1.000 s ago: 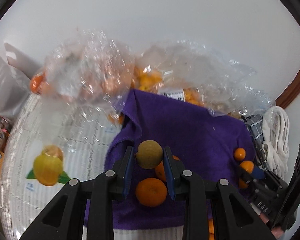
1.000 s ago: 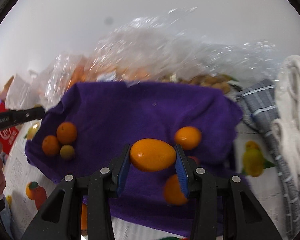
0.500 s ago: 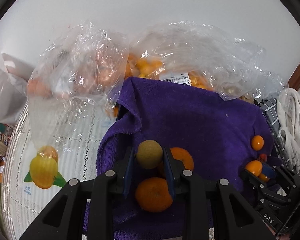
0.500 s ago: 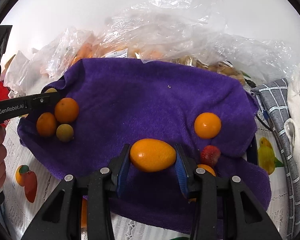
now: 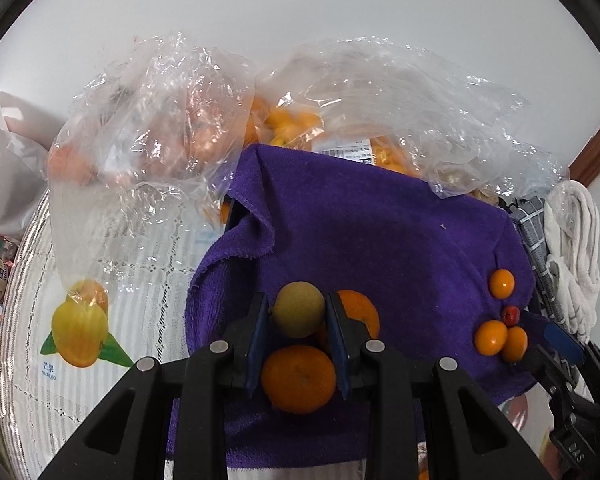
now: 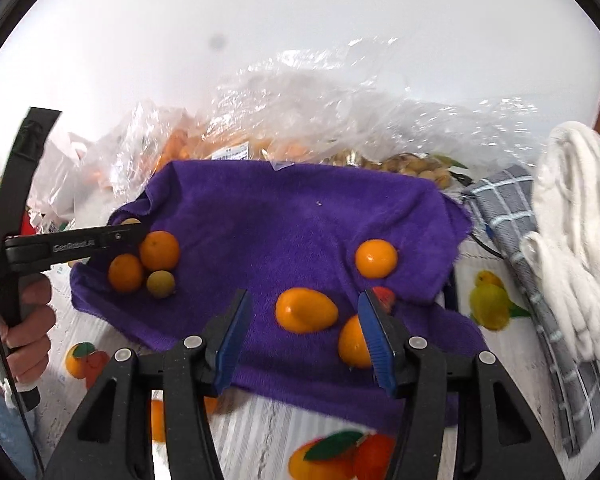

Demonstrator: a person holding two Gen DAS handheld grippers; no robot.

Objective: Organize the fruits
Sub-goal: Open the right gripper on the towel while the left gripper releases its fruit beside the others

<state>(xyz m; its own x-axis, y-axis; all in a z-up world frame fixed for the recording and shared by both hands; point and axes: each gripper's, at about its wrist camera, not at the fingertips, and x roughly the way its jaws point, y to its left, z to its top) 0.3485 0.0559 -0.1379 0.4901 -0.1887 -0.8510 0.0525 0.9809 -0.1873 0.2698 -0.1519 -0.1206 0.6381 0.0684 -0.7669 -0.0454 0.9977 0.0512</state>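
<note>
on purple towel [image 6: 284,216] — seven fruits [image 6: 306,310]

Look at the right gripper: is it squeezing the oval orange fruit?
No, the right gripper has its jaws opening, and the oval fruit lies free on the purple towel, clear of both pads.

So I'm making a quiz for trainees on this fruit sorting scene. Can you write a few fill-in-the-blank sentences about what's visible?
1. The loose fruits lie on a ____ towel.
2. The left gripper is shut on a small ____ fruit.
3. The opening right gripper has an oval orange fruit lying ____ its fingers, untouched.
4. Behind the towel sit clear ____ bags of fruit.

Missing words: purple; yellow-green; between; plastic
</note>
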